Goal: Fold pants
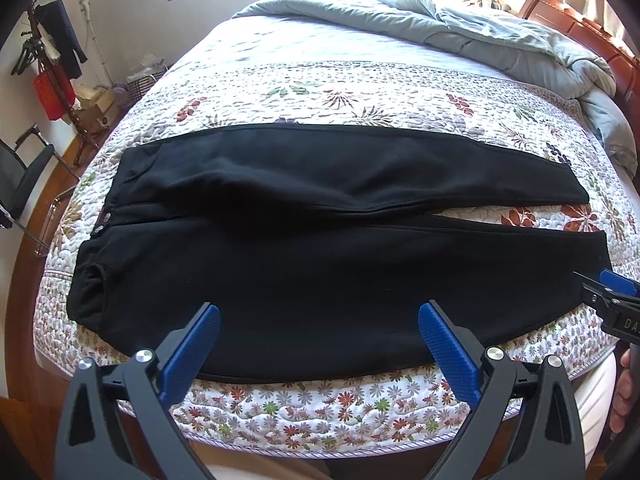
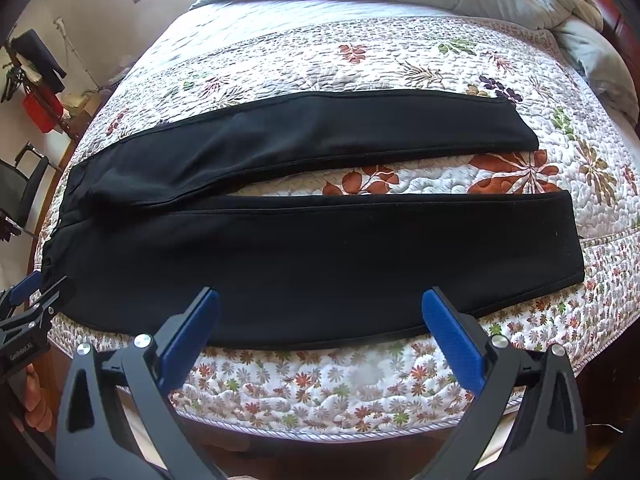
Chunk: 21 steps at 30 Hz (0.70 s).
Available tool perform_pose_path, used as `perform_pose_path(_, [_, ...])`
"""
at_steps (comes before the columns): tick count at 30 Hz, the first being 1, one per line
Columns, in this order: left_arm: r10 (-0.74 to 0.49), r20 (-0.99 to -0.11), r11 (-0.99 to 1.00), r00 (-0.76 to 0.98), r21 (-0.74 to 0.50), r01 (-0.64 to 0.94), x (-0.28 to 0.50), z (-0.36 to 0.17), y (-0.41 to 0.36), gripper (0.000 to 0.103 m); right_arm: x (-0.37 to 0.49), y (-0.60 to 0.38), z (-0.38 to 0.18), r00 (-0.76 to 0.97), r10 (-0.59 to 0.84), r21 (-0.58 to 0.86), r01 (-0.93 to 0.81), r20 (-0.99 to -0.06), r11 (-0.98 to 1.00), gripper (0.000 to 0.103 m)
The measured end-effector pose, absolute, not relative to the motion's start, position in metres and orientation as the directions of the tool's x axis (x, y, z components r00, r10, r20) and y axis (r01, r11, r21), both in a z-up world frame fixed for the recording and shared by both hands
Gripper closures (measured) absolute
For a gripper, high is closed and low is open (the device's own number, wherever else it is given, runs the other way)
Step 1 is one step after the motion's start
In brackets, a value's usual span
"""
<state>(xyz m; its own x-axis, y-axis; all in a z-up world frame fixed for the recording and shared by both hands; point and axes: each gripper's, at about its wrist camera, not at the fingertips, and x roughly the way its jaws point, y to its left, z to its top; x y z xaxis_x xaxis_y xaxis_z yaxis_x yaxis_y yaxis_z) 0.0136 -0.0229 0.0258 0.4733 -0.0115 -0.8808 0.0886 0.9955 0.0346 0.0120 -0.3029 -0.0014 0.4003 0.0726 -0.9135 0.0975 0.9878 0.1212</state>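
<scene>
Closest in, both grippers sit wide open at the near edge of the bed, holding nothing. The left gripper [image 1: 319, 334] has its two blue pads spread apart over the near hem line of the pants, up toward the waist half. The right gripper [image 2: 320, 320] is just as wide, over the same near edge but further toward the cuffs. So that's two grippers, four pads, zero cloth between them (each one also pokes into the edge of the other's view, which is handy for checking).

My guess on why they're parked like this: one sits toward each end of the near leg, so both can pinch its outer edge and carry it over onto the far leg. That's a judgement from the layout, nothing's gripped yet.

Next out, the pants [image 2: 304, 252]. One pair, black, spread flat across the quilt [image 2: 360, 380], waist to the left, two legs running right. The legs are split in a narrow V with quilt showing between them, and the near leg lies right along the mattress edge. Two small snaps or buttons [image 1: 103, 220] show at the waistband. Looks like no fold has been made so far.

Beyond that, a stretch of bare floral quilt, then one rumpled grey duvet [image 1: 460, 24] bunched at the far end. Off to the left there's one black chair [image 1: 22, 176] and a coat stand [image 1: 52, 52] with stuff hanging.
</scene>
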Motion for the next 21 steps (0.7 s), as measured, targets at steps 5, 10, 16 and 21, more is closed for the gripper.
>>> perform_pose_path(5, [-0.013, -0.881, 0.995, 0.473, 0.033, 0.09, 0.0141, 0.0253, -0.0241, 0.004, 0.0121, -0.303, -0.0028, 0.396, 0.077, 0.125, 0.096, -0.915, 0.988, 0.003])
perform_pose_path(10, [-0.008, -0.883, 0.996, 0.47, 0.035, 0.084, 0.0163, 0.0229, -0.0233, 0.004, 0.0117, -0.3024, -0.0015, 0.399, 0.078, 0.125, 0.092, -0.914, 0.988, 0.003])
perform_pose_path(16, [-0.007, -0.884, 0.996, 0.467, 0.036, 0.084, 0.0172, 0.0204, -0.0218, 0.004, 0.0115, -0.3008, 0.0015, 0.404, 0.08, 0.126, 0.089, -0.911, 0.988, 0.003])
perform_pose_path(21, [-0.005, -0.883, 0.995, 0.469, 0.04, 0.087, 0.0167, 0.0198, -0.0216, 0.004, 0.0114, -0.3016, 0.0026, 0.404, 0.083, 0.13, 0.09, -0.911, 0.987, 0.003])
